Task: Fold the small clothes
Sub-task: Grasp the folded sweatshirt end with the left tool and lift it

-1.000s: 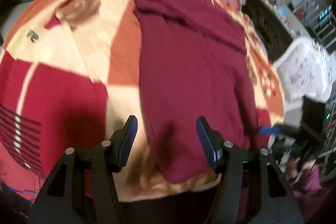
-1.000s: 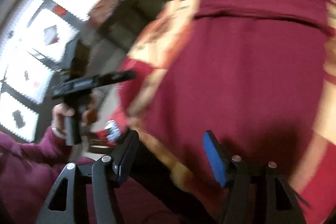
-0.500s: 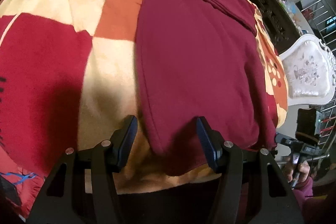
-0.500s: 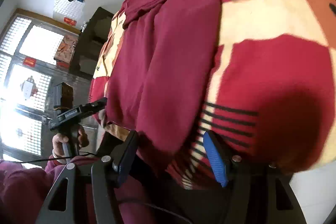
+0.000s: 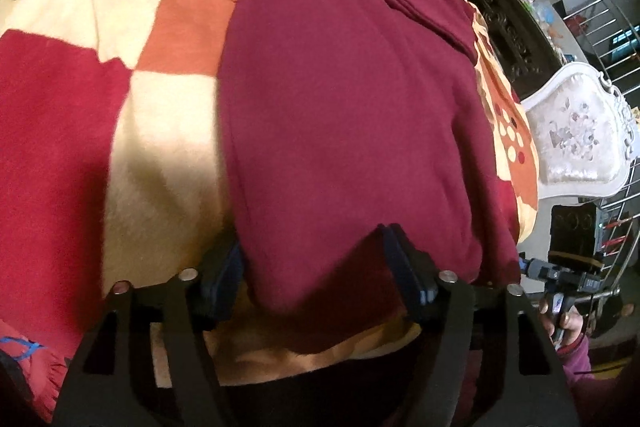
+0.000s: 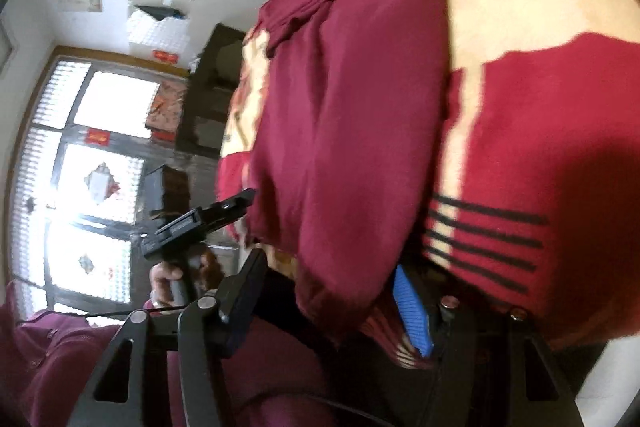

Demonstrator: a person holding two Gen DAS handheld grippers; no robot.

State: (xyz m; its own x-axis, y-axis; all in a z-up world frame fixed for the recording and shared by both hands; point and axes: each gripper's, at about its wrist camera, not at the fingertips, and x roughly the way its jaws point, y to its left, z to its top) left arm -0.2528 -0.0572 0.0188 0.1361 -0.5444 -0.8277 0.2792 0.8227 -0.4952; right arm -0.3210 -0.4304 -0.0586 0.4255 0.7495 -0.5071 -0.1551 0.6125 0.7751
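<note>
On the bed, a fleecy blanket [image 5: 60, 131] in red, cream and orange blocks covers everything; landmark for these notes

Dark maroon knit garment [image 5: 352, 99] lies flat on the blanket, long axis running away from the near blanket edge, a folded band of the same cloth across its far end. In the right wrist view the same garment [image 6: 352, 115] drapes over the blanket's near edge, beside the black-striped patch

White carved chair back with floral upholstery [image 5: 580, 139] stands off the blanket's right side, left wrist view

Left gripper [image 5: 316, 279]: black frame, blue pads, jaws opening, set astride the garment's near hem corner; cloth sits between the pads, no pinch visible

Right gripper [image 6: 332, 295]: jaws closing, the garment's hanging hem between them; blue pad [image 6: 412, 311] right beside the cloth, left pad looks clear of it, so not clamped yet

A hand [image 6: 172, 279] in a maroon sleeve holds the other gripper's handle, off the blanket's left side in the right wrist view
</note>
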